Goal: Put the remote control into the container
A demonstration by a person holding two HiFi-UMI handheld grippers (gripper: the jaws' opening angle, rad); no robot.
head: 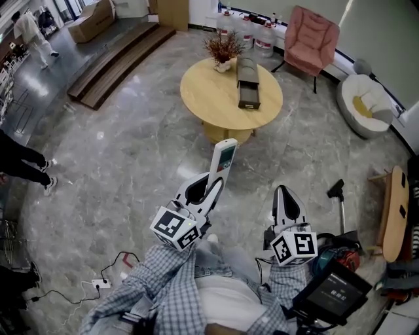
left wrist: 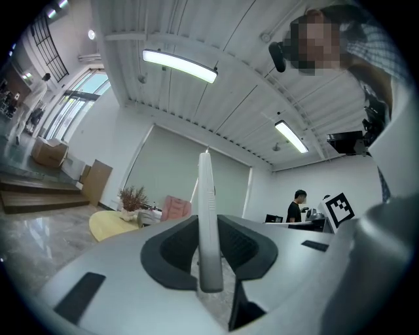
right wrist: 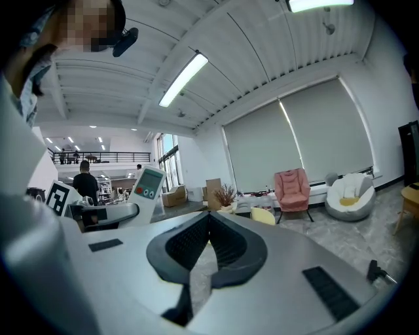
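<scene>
**White remote clamped in left gripper; container well apart on the round table**

Item 1, far left. Grey polished stone floor (head: 118,163) carrying a white power strip with trailing black cables (head: 99,283). Wooden steps (head: 114,62) and a brown cardboard box (head: 91,19) lie beyond.

Item 2, left of centre. Left gripper (head: 208,185), white body with black ribbed pads and a marker cube at its rear. Its jaws are closed on the lower end of a slim white remote control with a green screen (head: 222,159). The remote stands up out of the pads and leans forward toward the table. In the left gripper view (left wrist: 209,245) the remote (left wrist: 207,216) shows edge-on, pinched between both pads, its top rising well above them.

Item 3, centre, ahead of both grippers. Round pale wooden table (head: 203,98). On it lies a long dark grey open-topped container (head: 249,82). A small pot of dried reddish-brown twigs (head: 224,49) stands just beside its far end. The remote is well apart from the container, short of the table's near edge.

Item 4, right of centre. Right gripper (head: 286,194), same build. In its own view (right wrist: 209,222) the jaws meet at the tips with nothing between them. That view also shows the remote (right wrist: 148,188) off to the left.

Item 5, right. Pink upholstered armchair (head: 311,36) and a white beanbag seat with a yellow cushion (head: 366,101).
</scene>
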